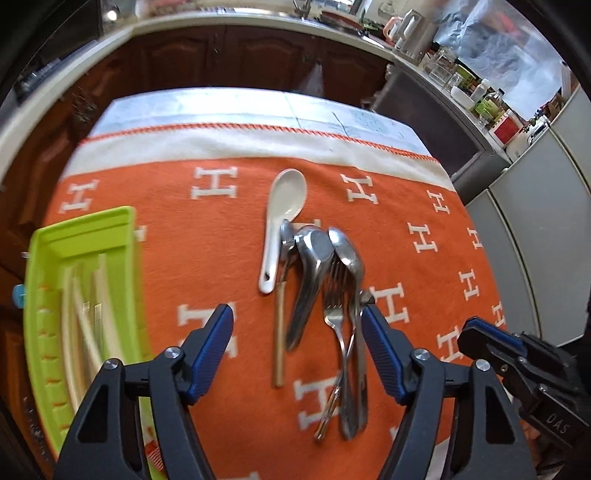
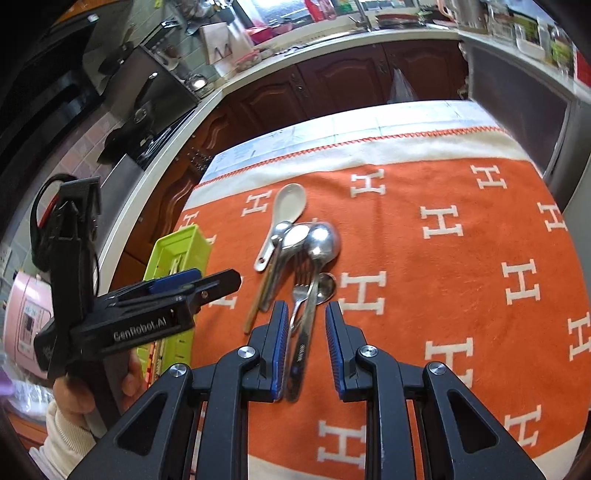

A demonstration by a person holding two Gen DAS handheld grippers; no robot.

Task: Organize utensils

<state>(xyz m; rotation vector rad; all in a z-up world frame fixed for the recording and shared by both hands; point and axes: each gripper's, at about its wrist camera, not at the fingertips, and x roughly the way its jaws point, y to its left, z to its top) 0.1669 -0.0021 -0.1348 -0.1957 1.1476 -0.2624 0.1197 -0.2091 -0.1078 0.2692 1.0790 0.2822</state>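
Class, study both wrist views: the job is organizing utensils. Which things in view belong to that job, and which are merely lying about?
Belonging to the job:
white ceramic soup spoon
pile of steel spoons and a fork
gold-handled utensil
lime-green plastic organizer tray
open left gripper
open right gripper

Lying about:
orange H-patterned cloth
steel kettle
pink appliance

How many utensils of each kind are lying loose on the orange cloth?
White ceramic spoon: 1
Silver metal spoons: 4
Silver metal fork: 1
Total: 6
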